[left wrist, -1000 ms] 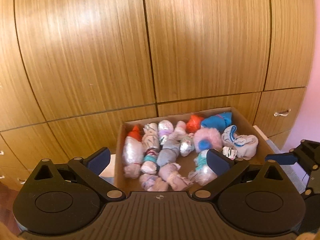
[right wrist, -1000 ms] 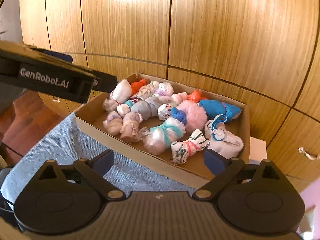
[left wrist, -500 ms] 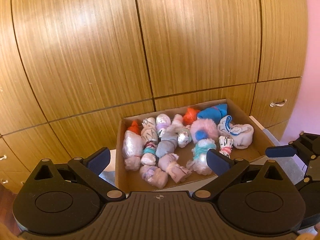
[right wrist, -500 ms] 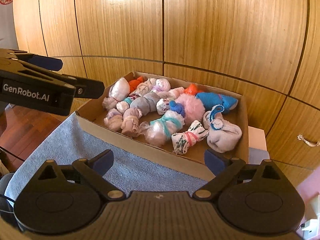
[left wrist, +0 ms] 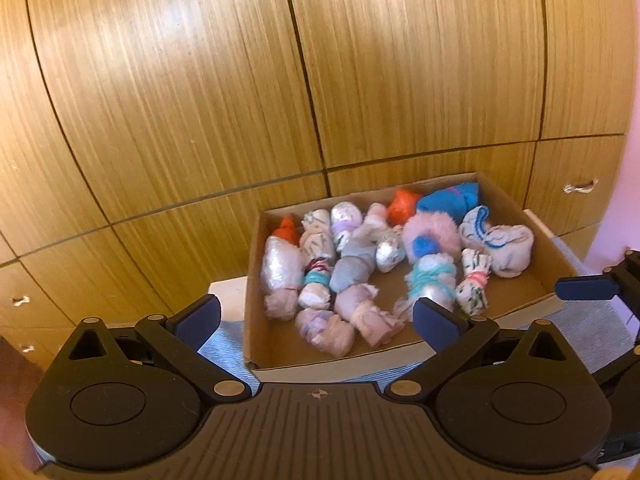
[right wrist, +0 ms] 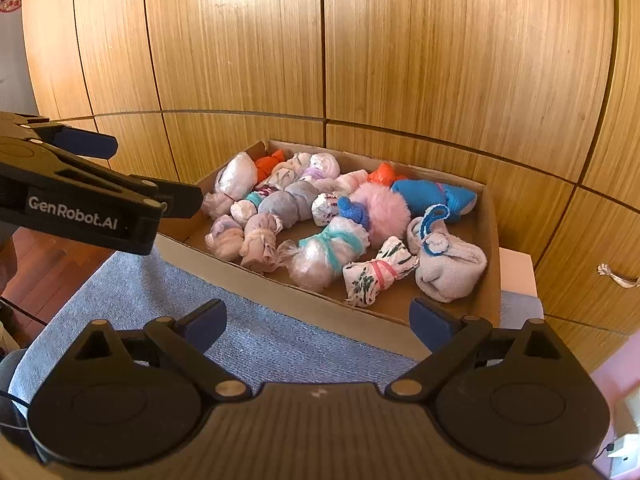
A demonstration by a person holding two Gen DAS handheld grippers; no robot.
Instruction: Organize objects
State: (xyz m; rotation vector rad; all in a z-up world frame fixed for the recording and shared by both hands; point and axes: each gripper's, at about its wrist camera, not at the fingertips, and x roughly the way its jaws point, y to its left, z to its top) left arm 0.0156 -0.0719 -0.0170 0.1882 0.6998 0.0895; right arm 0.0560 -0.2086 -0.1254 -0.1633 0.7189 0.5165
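Rolled sock bundles, many and mixed in colour, all lie inside a shallow brown cardboard box (right wrist: 490, 240) that stands on a blue woven cloth (right wrist: 256, 344) before a wall of wooden cabinet doors (right wrist: 440, 48); what carries the cloth cannot be told. None lies on the cloth, so the scene fits either a gathering that is complete or a sorting yet to follow. Low walls keep the soft rolls from straying and leave them open to reach from above. Largest among them: a pale grey sock roll with blue trim (right wrist: 452, 268) at the right end, a fluffy pink sock ball (right wrist: 386, 210), a bright blue knitted roll (right wrist: 434, 196) against the far wall, and a whitish roll bound with teal yarn (right wrist: 332, 248). Smaller: a white patterned roll tied with a pink band (right wrist: 378, 272) near the front wall, and two orange rolls (right wrist: 268, 164) at the back. Left tongs (left wrist: 316, 318) and right tongs (right wrist: 318, 320) hover short of the box, both spread wide and carrying nothing, presumably to admit a bulky roll.
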